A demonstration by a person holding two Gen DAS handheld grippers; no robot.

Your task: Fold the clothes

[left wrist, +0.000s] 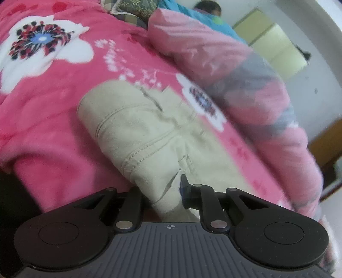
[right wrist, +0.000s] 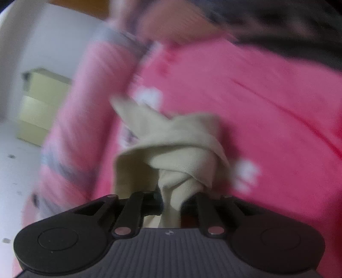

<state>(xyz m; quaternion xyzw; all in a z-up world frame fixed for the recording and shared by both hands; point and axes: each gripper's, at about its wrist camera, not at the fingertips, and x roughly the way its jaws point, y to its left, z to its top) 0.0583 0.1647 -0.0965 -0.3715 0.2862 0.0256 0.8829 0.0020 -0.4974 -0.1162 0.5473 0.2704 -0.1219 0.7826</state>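
Observation:
A beige pair of trousers (left wrist: 136, 132) lies on a bright pink flowered blanket (left wrist: 53, 119). In the left wrist view its stitched seam end runs down between the fingers of my left gripper (left wrist: 164, 192), which is shut on the cloth. In the right wrist view a bunched beige part of the trousers (right wrist: 177, 154) is lifted and pinched in my right gripper (right wrist: 171, 201), also shut on it. The right wrist view is blurred. The fingertips of both grippers are mostly hidden by cloth.
A rolled pale pink and grey quilt (left wrist: 235, 70) lies along the far side of the blanket. A person in blue (left wrist: 205, 12) lies at the head of the bed. Yellow-green drawers (left wrist: 277, 47) stand by a white wall, beyond a pale floor (right wrist: 12, 171).

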